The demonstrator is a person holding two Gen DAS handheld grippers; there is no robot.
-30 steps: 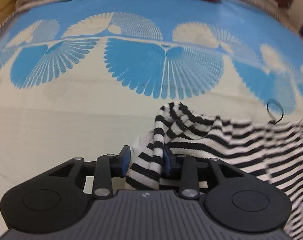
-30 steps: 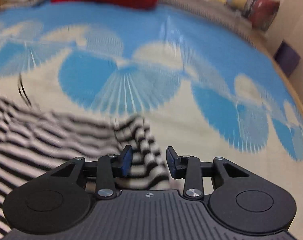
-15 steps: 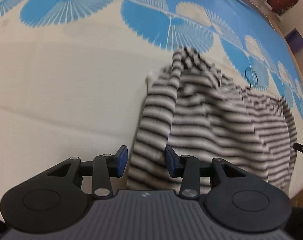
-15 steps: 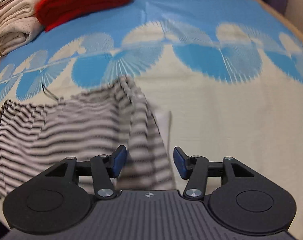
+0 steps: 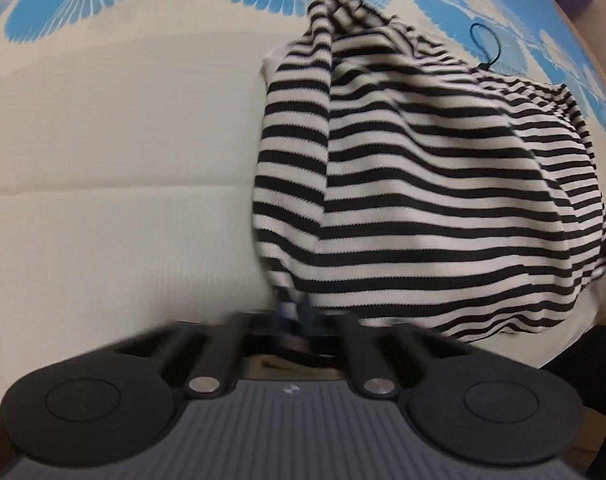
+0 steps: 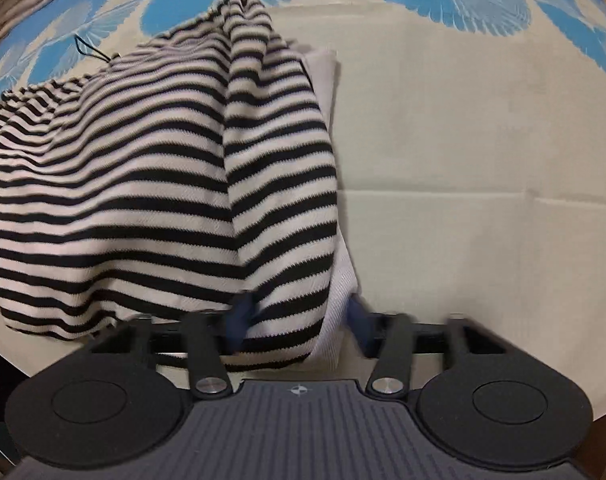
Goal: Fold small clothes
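Both grippers pinch the near hem of the striped garment

Closest in, the left gripper (image 5: pixel 294 316) has just snapped its jaws together, where half a second ago they stood apart around the cloth; its blue pads now meet on the near corner of the black-and-white striped garment (image 5: pixel 423 168). The right gripper (image 6: pixel 299 320) has just narrowed too, and its fingers press a thick fold of the same hem, the pale lining bunched at 3 o'clock. I judge a fold-over lift is ready to begin. Beyond the grippers the garment lies rumpled and humped on the cream part of the blue-and-cream patterned bedspread (image 5: pixel 103 140), running toward 12 o'clock, a thin black loop (image 5: pixel 485 46) at its far edge
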